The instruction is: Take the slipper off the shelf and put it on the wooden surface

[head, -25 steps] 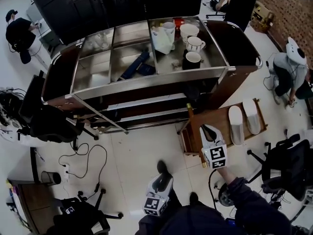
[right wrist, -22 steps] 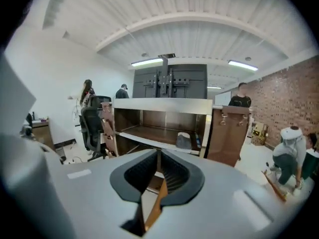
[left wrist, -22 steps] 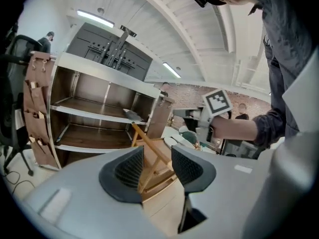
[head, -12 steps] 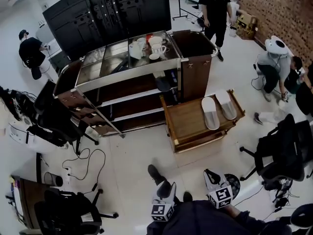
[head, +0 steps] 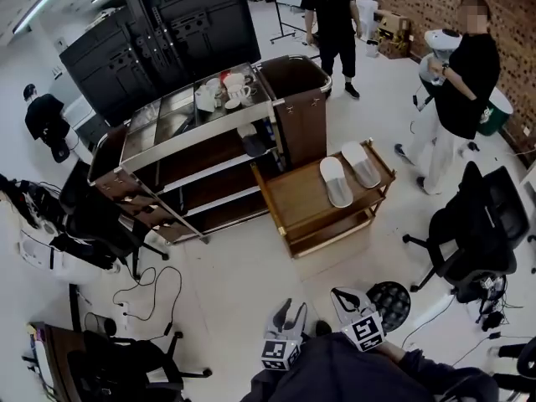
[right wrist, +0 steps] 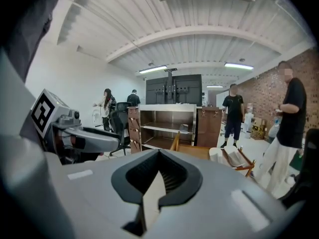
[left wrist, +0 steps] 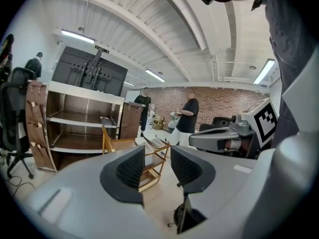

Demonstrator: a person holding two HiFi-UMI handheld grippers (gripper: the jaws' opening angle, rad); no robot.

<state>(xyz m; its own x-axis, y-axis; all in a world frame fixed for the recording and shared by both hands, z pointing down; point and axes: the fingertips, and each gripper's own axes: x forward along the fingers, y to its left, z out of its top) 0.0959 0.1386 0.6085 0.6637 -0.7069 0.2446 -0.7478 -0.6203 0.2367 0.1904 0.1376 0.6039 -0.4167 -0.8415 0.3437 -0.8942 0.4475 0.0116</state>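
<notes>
Two white slippers lie side by side on the wooden cart beside the steel shelf trolley. A dark object rests on the trolley's middle shelf. Both grippers are held low near my body, far from the cart. My left gripper is open with nothing between its jaws; the cart and slippers show beyond them. My right gripper is shut and empty; its view faces the trolley and the slippers.
Cups and a jug stand on the trolley top. Two people stand behind and right of the cart. Office chairs flank the floor; cables lie at left. A large black screen stands behind.
The view has pulled back from the cart. My right gripper left the cart's edge and came back to my body with its jaws closed. The left gripper stayed low.
</notes>
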